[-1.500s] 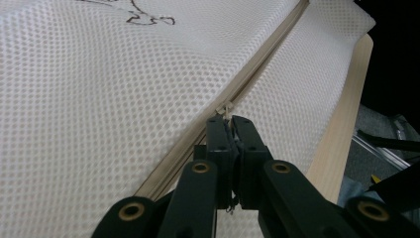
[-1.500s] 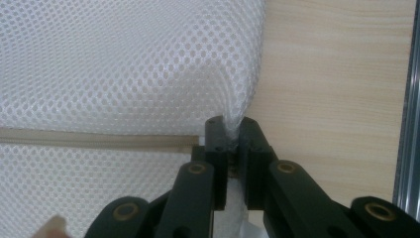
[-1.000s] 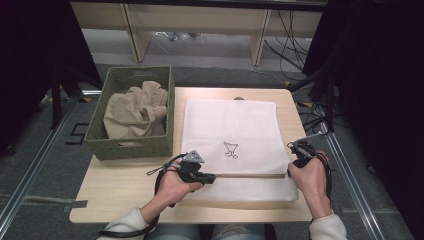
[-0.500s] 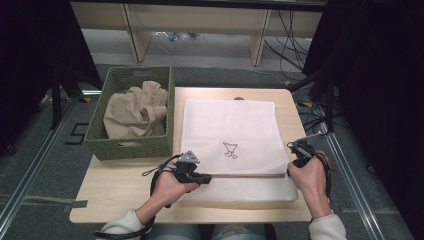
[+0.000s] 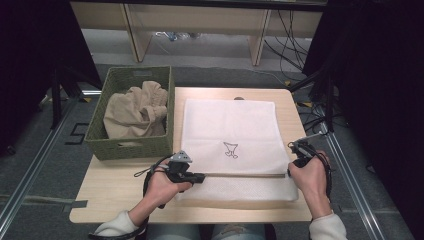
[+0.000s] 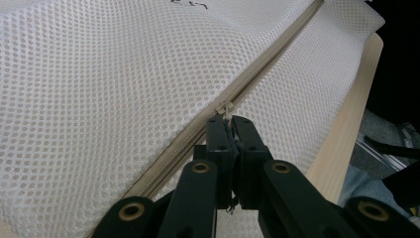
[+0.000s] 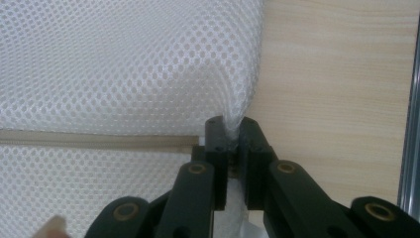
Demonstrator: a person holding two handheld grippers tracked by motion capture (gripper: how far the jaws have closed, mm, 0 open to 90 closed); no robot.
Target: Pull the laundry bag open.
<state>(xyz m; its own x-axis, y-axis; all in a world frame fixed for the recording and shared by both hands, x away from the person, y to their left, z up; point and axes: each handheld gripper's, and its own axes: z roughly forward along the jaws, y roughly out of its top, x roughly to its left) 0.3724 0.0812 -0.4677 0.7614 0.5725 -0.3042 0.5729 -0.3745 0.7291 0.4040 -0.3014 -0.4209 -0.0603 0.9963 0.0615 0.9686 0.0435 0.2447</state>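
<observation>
A white mesh laundry bag (image 5: 230, 122) with a small black drawing lies flat on the wooden table (image 5: 120, 195). A beige zipper (image 5: 245, 175) runs across its near part. My left gripper (image 5: 201, 176) is at the zipper's left end. In the left gripper view its jaws (image 6: 229, 119) are shut on the zipper pull (image 6: 228, 108). My right gripper (image 5: 290, 172) is at the bag's right edge. In the right gripper view it (image 7: 230, 124) pinches a fold of mesh just past the zipper's end (image 7: 99, 139).
A green woven basket (image 5: 130, 147) stands at the table's left side with a beige cloth (image 5: 135, 107) bundled inside. Metal rails run along the floor on both sides. Shelving and cables sit beyond the table's far edge.
My left gripper has slid a little to the left along the zipper with the pull in its jaws. The right gripper has kept still on the bag's edge.
</observation>
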